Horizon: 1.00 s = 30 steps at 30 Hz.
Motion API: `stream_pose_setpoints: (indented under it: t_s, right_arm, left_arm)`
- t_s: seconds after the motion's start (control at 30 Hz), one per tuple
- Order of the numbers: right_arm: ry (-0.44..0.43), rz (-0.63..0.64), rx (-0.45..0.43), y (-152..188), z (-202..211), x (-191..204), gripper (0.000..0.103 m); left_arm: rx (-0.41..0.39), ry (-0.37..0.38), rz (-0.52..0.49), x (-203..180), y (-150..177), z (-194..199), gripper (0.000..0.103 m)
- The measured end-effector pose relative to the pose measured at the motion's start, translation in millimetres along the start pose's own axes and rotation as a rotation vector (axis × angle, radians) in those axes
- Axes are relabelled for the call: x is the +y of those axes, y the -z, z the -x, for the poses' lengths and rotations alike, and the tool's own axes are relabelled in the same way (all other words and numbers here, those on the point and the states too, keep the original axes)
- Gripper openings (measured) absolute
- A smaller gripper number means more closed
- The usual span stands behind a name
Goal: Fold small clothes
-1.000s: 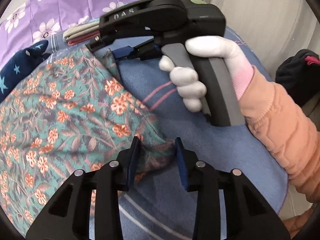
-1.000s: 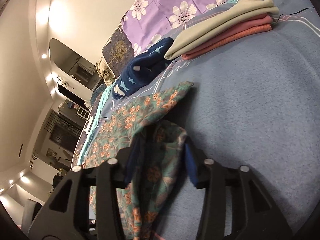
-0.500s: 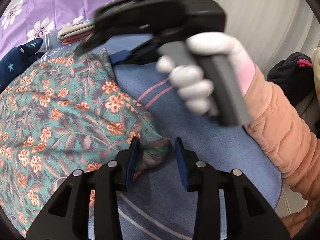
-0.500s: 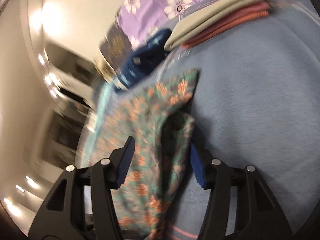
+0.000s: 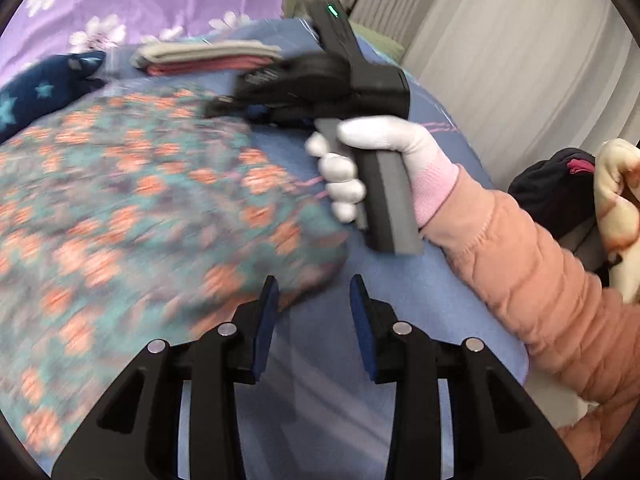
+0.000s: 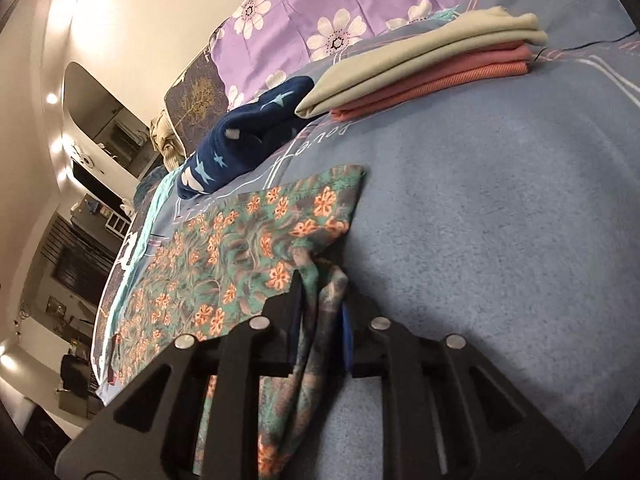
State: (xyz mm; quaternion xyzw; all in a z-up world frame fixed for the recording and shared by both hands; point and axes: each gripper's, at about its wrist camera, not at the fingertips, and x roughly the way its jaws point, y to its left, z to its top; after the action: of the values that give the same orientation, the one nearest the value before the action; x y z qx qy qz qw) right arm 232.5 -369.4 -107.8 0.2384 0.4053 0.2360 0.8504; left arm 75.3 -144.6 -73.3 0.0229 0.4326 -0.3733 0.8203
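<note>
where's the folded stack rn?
In the right wrist view the folded stack sits upper right on the blue blanket, beside the navy star garment and just in front of the purple flowered quilt, apart from the floral garment.

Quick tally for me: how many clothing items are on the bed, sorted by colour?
Teal floral-print cloth: 1
Navy star-print garment: 1
Beige folded cloth: 1
Pink folded cloths: 2
Total: 5
</note>
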Motion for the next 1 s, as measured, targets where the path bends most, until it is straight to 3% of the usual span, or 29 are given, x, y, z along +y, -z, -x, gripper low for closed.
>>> stream_pose_setpoints:
  t_s: [0.07,0.13,0.23,0.33,0.4,0.47,0.53,0.6,0.7,0.9,1.0]
  right_arm:
    - [0.057,0.031,-0.001,2.8,8.7,7.1,0.023]
    - [0.136,0.064,-0.026,6.7,21.9,15.3,0.037]
    - [0.258,0.108,-0.077,14.9,46.1,31.0,0.047]
    - [0.257,0.145,-0.104,24.5,63.7,56.8,0.047]
    - [0.259,0.208,-0.113,33.4,65.6,86.7,0.049]
    - [0.282,0.275,-0.132,43.3,62.1,117.2,0.057]
    - [0.326,0.338,-0.172,55.4,56.3,153.7,0.08]
    - [0.37,0.379,-0.228,66.8,53.5,186.0,0.087]
    - [0.363,0.444,-0.276,79.8,42.8,233.8,0.087]
    - [0.272,0.576,-0.127,94.4,-2.5,305.4,0.087]
    - [0.264,0.602,-0.07,100.8,-21.7,322.8,0.086]
  left_arm:
    - [-0.046,-0.047,0.022,14.2,15.5,30.3,0.037]
    - [-0.107,-0.107,0.088,41.4,37.1,69.5,0.038]
    - [-0.195,-0.237,0.247,94.8,75.4,130.2,0.038]
    - [-0.257,-0.349,0.4,148.1,111.5,178.6,0.037]
    - [-0.294,-0.37,0.473,173.8,129.1,203.0,0.036]
    - [-0.326,-0.366,0.499,187.1,140.8,218.5,0.035]
    - [-0.349,-0.328,0.496,198.0,148.5,228.8,0.033]
    - [-0.343,-0.302,0.476,198.7,152.5,230.8,0.033]
    - [-0.311,-0.27,0.436,202.0,148.9,222.0,0.033]
    - [-0.279,-0.204,0.408,219.5,145.1,212.6,0.033]
    - [-0.255,-0.167,0.404,229.1,143.6,203.9,0.033]
